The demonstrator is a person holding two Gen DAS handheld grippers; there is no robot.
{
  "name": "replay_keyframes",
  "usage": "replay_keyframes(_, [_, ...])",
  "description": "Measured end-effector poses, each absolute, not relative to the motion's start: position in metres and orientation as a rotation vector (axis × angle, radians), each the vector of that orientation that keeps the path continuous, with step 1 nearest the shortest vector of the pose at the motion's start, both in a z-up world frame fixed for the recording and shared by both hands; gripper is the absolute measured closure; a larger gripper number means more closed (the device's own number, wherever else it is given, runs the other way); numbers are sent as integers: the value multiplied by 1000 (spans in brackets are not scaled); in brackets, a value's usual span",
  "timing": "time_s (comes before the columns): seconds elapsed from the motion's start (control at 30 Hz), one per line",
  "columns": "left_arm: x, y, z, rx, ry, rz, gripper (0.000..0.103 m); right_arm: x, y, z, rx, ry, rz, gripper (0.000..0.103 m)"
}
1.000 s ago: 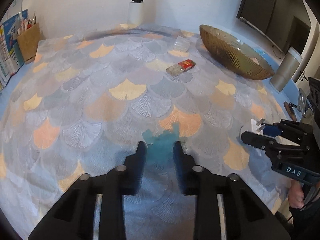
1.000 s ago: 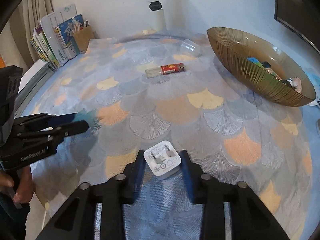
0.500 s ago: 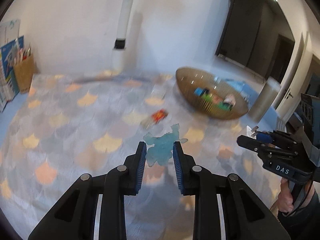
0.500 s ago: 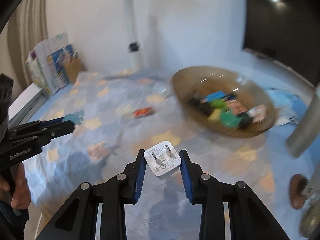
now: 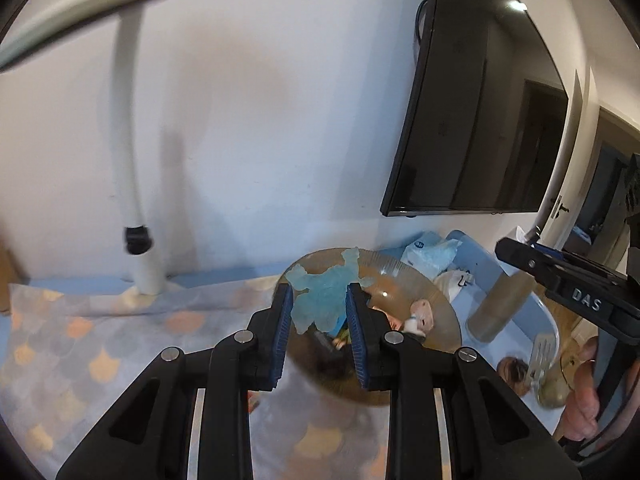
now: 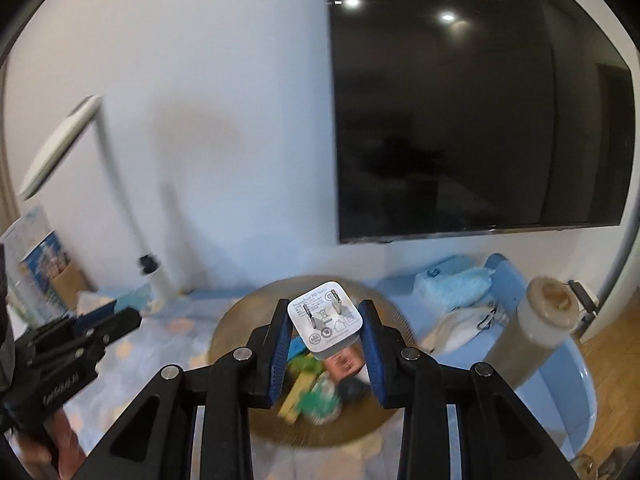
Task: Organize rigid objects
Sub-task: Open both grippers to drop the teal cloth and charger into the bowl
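My left gripper [image 5: 320,304] is shut on a translucent blue figure-shaped piece [image 5: 326,292], held in the air in front of the brown glass bowl [image 5: 444,312]. My right gripper [image 6: 325,326] is shut on a white plug adapter [image 6: 326,326] with its two prongs facing the camera, also over the brown bowl [image 6: 236,320]. Several small coloured items lie inside the bowl. The right gripper [image 5: 560,276] shows at the right edge of the left wrist view, and the left gripper [image 6: 76,344] at the left of the right wrist view.
A white lamp stem [image 5: 132,184] rises behind the patterned cloth [image 5: 80,340]. A dark screen [image 6: 460,112] hangs on the wall. A blue bag [image 6: 452,284], a grey cylinder [image 6: 544,320] and books [image 6: 36,264] stand around the bowl. A hand [image 5: 588,396] grips the right handle.
Both grippers have risen from the cloth and moved toward the bowl, each still holding its object. The bowl now lies right behind the fingertips in both views.
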State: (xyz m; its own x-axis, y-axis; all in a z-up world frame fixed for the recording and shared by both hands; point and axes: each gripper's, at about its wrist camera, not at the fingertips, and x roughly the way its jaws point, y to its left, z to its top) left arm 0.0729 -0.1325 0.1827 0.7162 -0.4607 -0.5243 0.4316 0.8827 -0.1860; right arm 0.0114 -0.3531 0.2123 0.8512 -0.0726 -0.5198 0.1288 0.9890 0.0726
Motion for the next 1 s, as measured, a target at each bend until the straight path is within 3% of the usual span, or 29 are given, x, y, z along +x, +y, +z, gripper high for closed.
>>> replay_keyframes(0.43, [145,-180,106,-66,790,-501,79,120,-414,118,212,806,-201,70])
replay_keyframes(0.7, [152,-199,86,-39,830,-483,77,139,-425,97,191,874,-238,70])
replay_keyframes(0.73, [151,-201,89,-27,814,-475,73,140,-425,97,188,878,-237,69])
replay_keyframes(0.8, [146,-198,99,-13,785,-480,43,139,-426,101,187,869,-247,66])
replay_keyframes(0.87, [137,-190,112,-17,744,-469,29,129,-427,109,197,839,-238,62])
replay_keyframes(1.0, [107,-161,138,-52,698,-482,29,98,-415,132,196,782,-207,58])
